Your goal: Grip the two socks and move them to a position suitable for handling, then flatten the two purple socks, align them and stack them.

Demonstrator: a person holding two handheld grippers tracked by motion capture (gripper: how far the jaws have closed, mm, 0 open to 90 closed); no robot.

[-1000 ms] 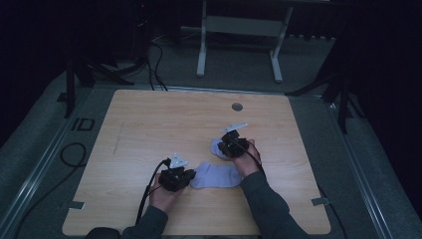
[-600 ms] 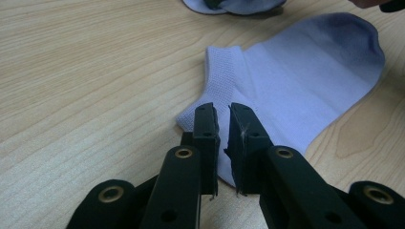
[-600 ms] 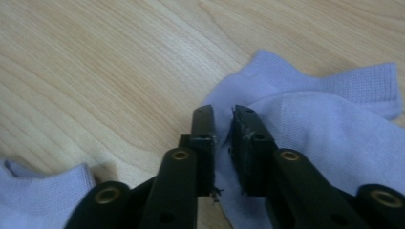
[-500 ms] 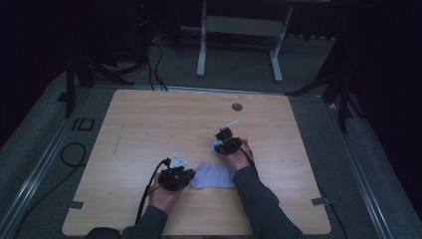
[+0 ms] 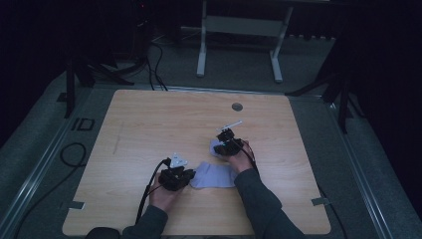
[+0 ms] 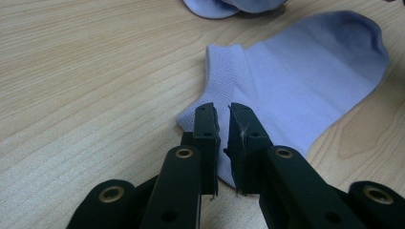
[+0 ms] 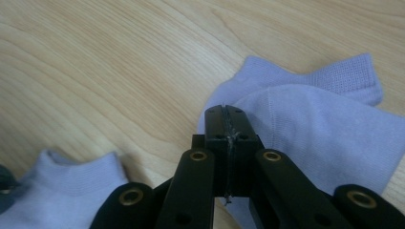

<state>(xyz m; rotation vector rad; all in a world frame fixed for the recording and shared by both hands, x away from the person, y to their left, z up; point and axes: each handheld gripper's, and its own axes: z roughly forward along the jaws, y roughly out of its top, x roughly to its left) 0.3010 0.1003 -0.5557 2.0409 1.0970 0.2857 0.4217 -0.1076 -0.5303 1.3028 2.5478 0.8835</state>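
A lavender ankle sock (image 5: 214, 175) (image 6: 305, 71) lies flat near the table's front. My left gripper (image 5: 175, 177) (image 6: 223, 112) sits at its left end, jaws pinched on the cuff corner with only a thin slit between them. A second lavender sock (image 5: 216, 148) (image 7: 325, 138) lies crumpled and folded over just beyond the first one. My right gripper (image 5: 229, 143) (image 7: 224, 110) is shut with its tips at that sock's folded edge; I cannot tell whether any fabric is caught. The flat sock's cuff (image 7: 62, 191) appears at the lower left of the right gripper view.
The wooden table (image 5: 149, 129) has a small round grommet (image 5: 237, 106) near its far edge. A black cable (image 5: 149, 191) trails from the left gripper toward the front edge. Dark floor and a metal stand (image 5: 239, 30) lie beyond the table.
My right gripper has shifted a little to the left and farther from the person over the crumpled sock. The left gripper and the flat sock have stayed put.
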